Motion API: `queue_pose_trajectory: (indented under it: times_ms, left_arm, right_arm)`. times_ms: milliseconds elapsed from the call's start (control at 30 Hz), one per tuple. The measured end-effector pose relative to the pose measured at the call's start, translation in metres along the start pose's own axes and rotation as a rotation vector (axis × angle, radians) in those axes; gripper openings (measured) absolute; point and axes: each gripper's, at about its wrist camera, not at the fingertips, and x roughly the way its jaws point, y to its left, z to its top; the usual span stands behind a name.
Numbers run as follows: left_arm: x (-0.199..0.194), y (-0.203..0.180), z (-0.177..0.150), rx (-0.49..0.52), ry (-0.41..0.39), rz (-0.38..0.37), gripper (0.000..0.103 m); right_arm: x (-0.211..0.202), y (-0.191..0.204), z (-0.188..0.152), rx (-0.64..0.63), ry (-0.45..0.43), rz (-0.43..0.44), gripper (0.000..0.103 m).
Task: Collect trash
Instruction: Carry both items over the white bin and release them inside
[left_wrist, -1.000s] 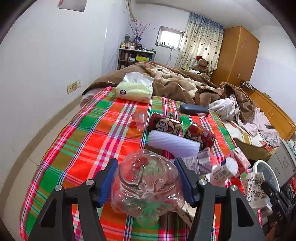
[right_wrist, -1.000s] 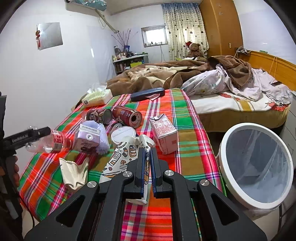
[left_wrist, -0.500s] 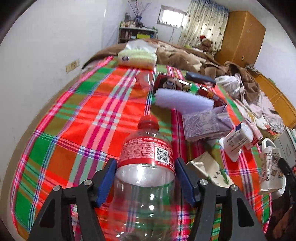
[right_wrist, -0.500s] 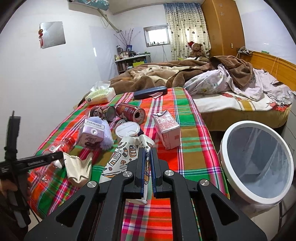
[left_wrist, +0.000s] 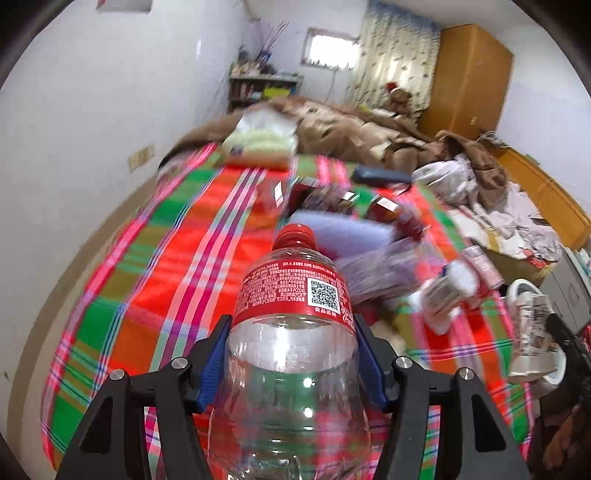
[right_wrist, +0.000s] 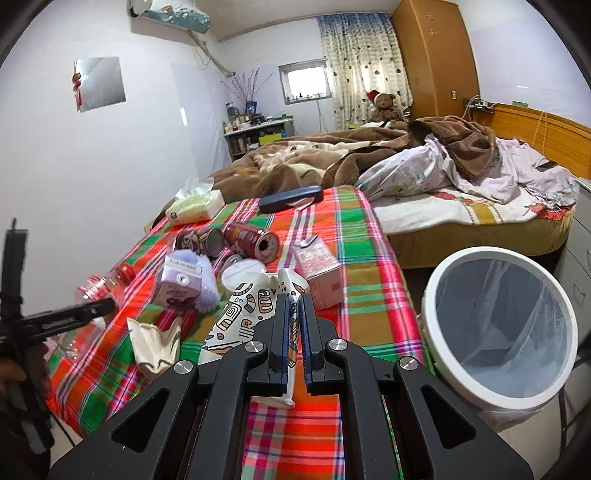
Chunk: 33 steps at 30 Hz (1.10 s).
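My left gripper (left_wrist: 291, 354) is shut on a clear plastic bottle (left_wrist: 291, 332) with a red cap and red label, held above the plaid bedspread (left_wrist: 177, 266); it also shows in the right wrist view (right_wrist: 99, 291). My right gripper (right_wrist: 294, 314) is shut on a flattened patterned paper cup (right_wrist: 251, 314). The white-rimmed trash bin (right_wrist: 498, 328) with a clear liner stands on the floor right of the bed. Loose trash lies on the spread: a purple carton (right_wrist: 179, 284), a pink carton (right_wrist: 317, 266), two cans (right_wrist: 251, 242), a crumpled wrapper (right_wrist: 153, 343).
A tissue pack (right_wrist: 195, 205) and a dark case (right_wrist: 290, 197) lie further up the bed, before brown blankets (right_wrist: 314, 158). A white wall runs along the left; a wooden wardrobe (right_wrist: 436, 59) stands at the back.
The left gripper has tilted the bottle from base-first to cap-forward and swung upward, its view now blurred. The right gripper has risen slightly with the cup.
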Motion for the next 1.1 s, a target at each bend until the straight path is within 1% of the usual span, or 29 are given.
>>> queue_pose_trajectory:
  times_ms: [167,267,400,567,800,900,1100]
  left_arm:
    - [-0.028,-0.037,0.014,0.069,-0.068,-0.066,0.062]
    - [-0.036,-0.065,0.02,0.111,-0.095,-0.115,0.062]
    - [-0.035,-0.103,0.026,0.161,-0.094,-0.178,0.062]
    - [-0.027,-0.155,0.023,0.235,-0.091,-0.262,0.062]
    - [-0.012,-0.226,0.017,0.306,-0.057,-0.386,0.062]
    - [-0.002,-0.255,0.012,0.324,-0.026,-0.447,0.062]
    - [0.026,-0.309,-0.004,0.378,0.065,-0.522,0.062]
  right_arm:
    - [-0.012,-0.014,0.005,0.02,-0.036,-0.026,0.006]
    - [-0.018,-0.024,0.009,0.031,-0.056,-0.048,0.006]
    - [-0.026,-0.041,0.014,0.051,-0.081,-0.087,0.006]
    - [-0.031,-0.064,0.018,0.068,-0.094,-0.146,0.006]
    - [-0.031,-0.1,0.021,0.089,-0.095,-0.254,0.006]
    - [-0.03,-0.118,0.019,0.101,-0.082,-0.303,0.006]
    - [-0.025,-0.152,0.012,0.135,-0.033,-0.374,0.006]
